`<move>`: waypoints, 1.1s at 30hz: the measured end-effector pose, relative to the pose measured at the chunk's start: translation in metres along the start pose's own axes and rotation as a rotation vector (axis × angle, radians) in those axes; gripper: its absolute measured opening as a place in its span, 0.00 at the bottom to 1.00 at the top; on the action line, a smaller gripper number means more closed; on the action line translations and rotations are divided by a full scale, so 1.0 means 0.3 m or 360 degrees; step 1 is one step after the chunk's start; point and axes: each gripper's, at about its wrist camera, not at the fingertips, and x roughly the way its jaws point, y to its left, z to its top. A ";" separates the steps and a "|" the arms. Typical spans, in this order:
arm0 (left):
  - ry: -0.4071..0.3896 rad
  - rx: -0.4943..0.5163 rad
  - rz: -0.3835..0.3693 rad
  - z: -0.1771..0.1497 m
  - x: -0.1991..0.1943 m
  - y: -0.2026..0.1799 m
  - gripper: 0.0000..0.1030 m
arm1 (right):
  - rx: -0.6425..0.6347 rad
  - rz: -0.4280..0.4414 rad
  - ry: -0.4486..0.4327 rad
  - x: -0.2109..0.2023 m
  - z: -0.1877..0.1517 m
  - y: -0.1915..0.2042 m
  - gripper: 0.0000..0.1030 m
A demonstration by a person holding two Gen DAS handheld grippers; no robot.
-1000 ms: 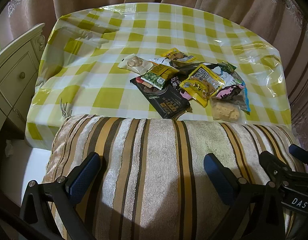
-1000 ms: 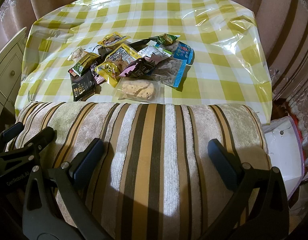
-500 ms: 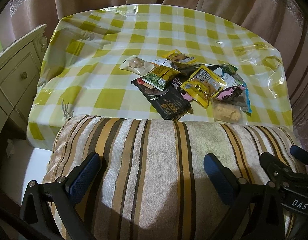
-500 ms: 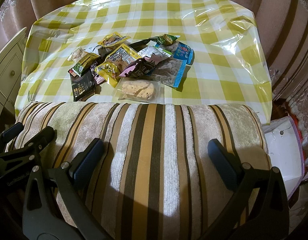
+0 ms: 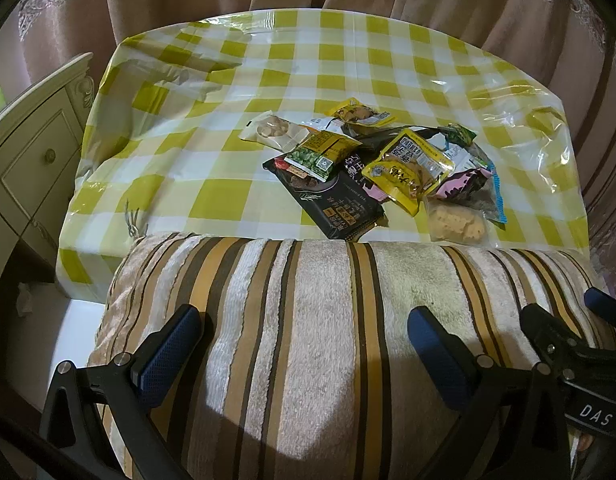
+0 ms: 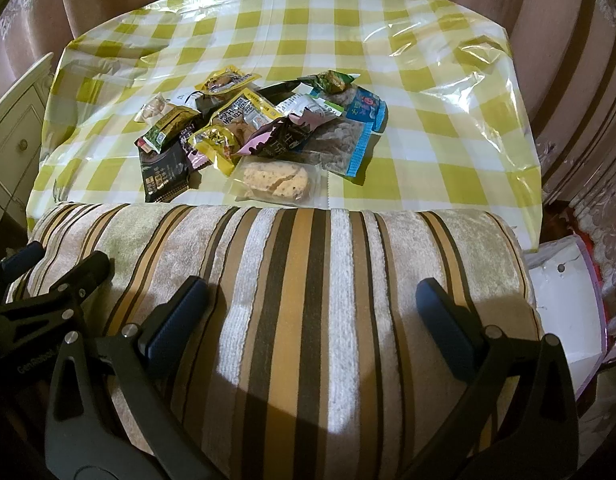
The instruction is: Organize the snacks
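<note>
Left claw (image 5: 304, 344) and right claw (image 6: 316, 308) both spread wide, empty, over striped cushion (image 6: 308, 280). Snack packets (image 6: 248, 136) heaped on checked desk (image 6: 428, 60) beyond, untouched.

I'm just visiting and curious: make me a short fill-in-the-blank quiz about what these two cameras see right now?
1. The snack packets lie in a heap on a tablecloth checked in white and ____.
2. Both the left gripper and the right gripper have their fingers spread ____.
3. Between the grippers and the table lies a ____ cushion.
4. The clear packet nearest the cushion holds a pale ____.

Missing words: yellow; open; striped; biscuit
</note>
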 end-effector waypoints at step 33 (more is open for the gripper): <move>0.0020 0.0008 -0.0080 0.093 0.057 0.000 0.92 | 0.0016 0.0130 0.0059 0.080 0.099 -0.028 1.00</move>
